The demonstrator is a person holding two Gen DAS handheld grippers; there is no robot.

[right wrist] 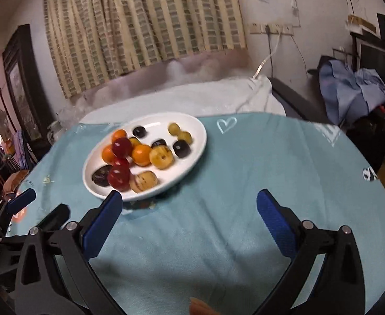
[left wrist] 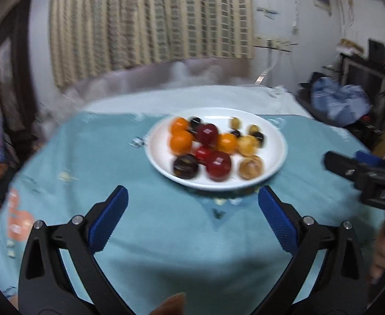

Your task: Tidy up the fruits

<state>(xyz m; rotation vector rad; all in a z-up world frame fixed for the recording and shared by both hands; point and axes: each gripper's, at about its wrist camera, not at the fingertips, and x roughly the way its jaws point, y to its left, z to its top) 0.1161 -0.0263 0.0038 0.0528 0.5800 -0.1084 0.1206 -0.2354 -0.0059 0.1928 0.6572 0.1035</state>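
Observation:
A white plate (left wrist: 273,134) (right wrist: 192,134) sits on a teal tablecloth and holds several small fruits: orange ones (left wrist: 180,141) (right wrist: 141,155), red ones (left wrist: 218,165) (right wrist: 118,176), dark ones (left wrist: 186,166) (right wrist: 182,148) and yellow-tan ones (left wrist: 250,167) (right wrist: 161,157). My left gripper (left wrist: 192,199) is open just short of the plate's near rim, nothing between its blue pads. My right gripper (right wrist: 190,202) is open too, empty, to the right of the plate's near edge. Each gripper shows at the side of the other's view (left wrist: 363,173) (right wrist: 14,207).
The teal tablecloth (left wrist: 166,249) (right wrist: 271,173) covers a round table with bare cloth right of the plate. White bedding and a striped curtain (right wrist: 140,26) lie behind. Blue clothes (right wrist: 349,89) and dark furniture stand at the right. A fingertip (left wrist: 171,303) shows at the bottom.

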